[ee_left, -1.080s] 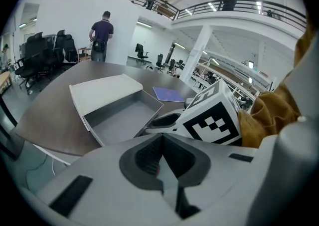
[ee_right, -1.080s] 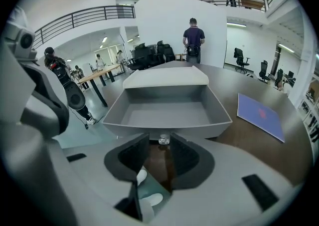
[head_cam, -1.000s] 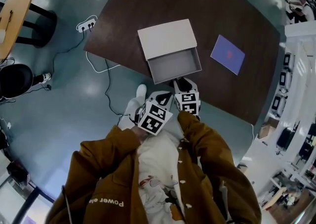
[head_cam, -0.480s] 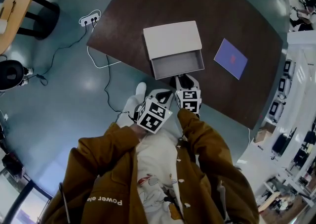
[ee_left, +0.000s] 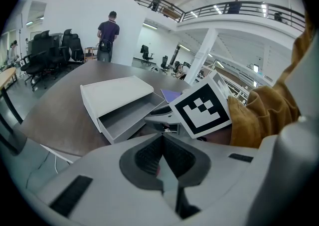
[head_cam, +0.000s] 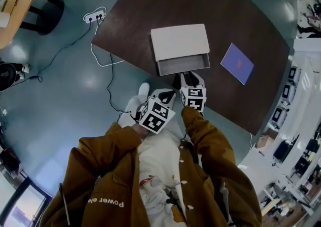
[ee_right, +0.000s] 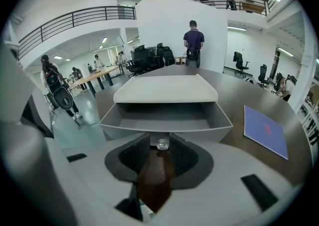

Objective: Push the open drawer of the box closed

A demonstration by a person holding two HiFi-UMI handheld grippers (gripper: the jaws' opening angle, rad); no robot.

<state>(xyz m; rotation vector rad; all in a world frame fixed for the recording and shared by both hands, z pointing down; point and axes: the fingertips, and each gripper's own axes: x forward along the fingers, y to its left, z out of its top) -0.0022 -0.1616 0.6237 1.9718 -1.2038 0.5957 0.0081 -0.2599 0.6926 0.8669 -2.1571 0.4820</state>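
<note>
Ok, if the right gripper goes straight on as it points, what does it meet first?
The drawer front, most likely. The right gripper's jaws stand apart with the small clear knob between their tips, so the tips should meet the panel beside it. The remaining gap is hard to judge.

White lettering "Power" plus a cut-off word, upside down, on the brown jacket (head_cam: 108,191)

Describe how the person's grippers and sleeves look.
The left gripper and right gripper are light grey plastic with dark ribbed pads inside the jaws. Each carries a white cube with black square markers. The sleeves are mustard-brown jacket cloth.
</note>
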